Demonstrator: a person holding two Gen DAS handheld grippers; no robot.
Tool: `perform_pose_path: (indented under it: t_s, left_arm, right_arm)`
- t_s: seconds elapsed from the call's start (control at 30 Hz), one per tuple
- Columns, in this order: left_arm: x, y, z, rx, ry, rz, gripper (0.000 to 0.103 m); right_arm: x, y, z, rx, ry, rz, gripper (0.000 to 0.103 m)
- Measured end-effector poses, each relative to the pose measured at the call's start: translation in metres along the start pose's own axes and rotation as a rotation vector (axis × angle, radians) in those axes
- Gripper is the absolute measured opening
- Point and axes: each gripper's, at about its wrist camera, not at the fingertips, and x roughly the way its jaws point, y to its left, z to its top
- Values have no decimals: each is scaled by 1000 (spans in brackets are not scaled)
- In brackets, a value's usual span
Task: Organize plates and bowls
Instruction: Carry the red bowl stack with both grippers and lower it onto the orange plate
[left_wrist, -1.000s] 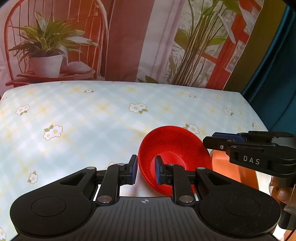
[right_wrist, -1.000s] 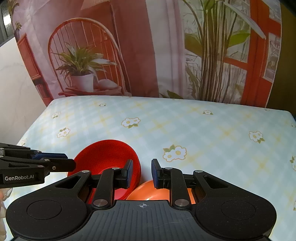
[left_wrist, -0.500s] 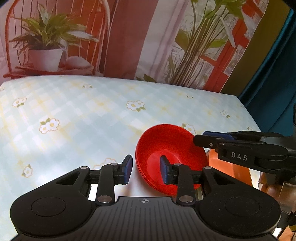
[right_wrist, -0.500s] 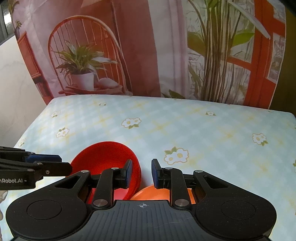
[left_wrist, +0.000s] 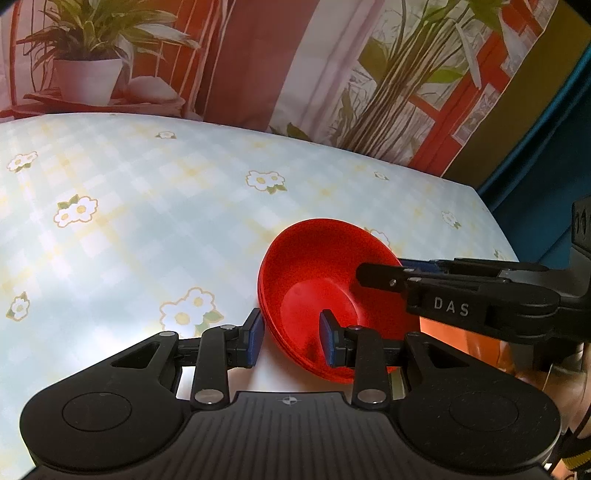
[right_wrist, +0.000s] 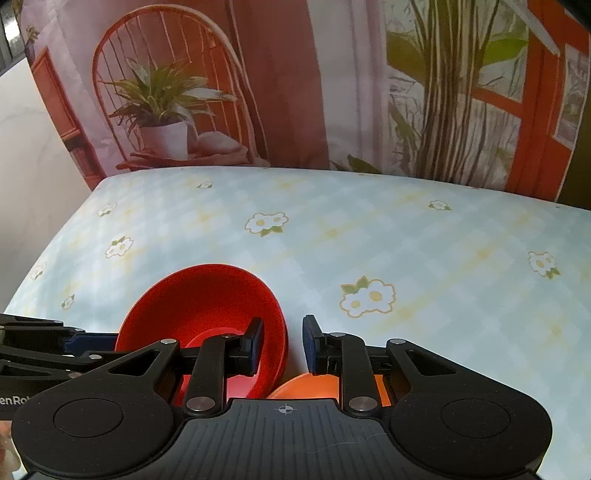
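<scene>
On the flowered tablecloth (left_wrist: 147, 221), left wrist view: our left gripper (left_wrist: 291, 338) is spread wide, straddling the near rim of the red bowl (left_wrist: 325, 273), one finger inside, one outside, not clamped | right wrist view: our right gripper (right_wrist: 282, 341) is released, red bowl (right_wrist: 207, 306) at its left finger, orange dish (right_wrist: 314, 386) just below its fingers.

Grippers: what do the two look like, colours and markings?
Both are matte black plastic with ribbed bodies, round caps, silver screws and blue finger pads. The left gripper shows part of a white "GenRobot" label in the right wrist view; the right gripper reads "DAS" in the left wrist view.
</scene>
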Motion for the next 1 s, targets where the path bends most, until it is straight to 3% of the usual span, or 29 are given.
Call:
perform_pose_path:
  t_s: [0.27, 0.47, 1.0]
  left_arm:
    - [1, 3, -2, -26, -7, -3, 32]
    - [-2, 9, -2, -43, -6, 8, 18]
    - [-36, 4, 6, -26, -76, 29, 18]
  right_arm:
    - [6, 3, 0, -1, 10, 28, 21]
    - [6, 0, -2, 18, -8, 11, 11]
    - [-16, 12, 6, 25, -63, 35, 10]
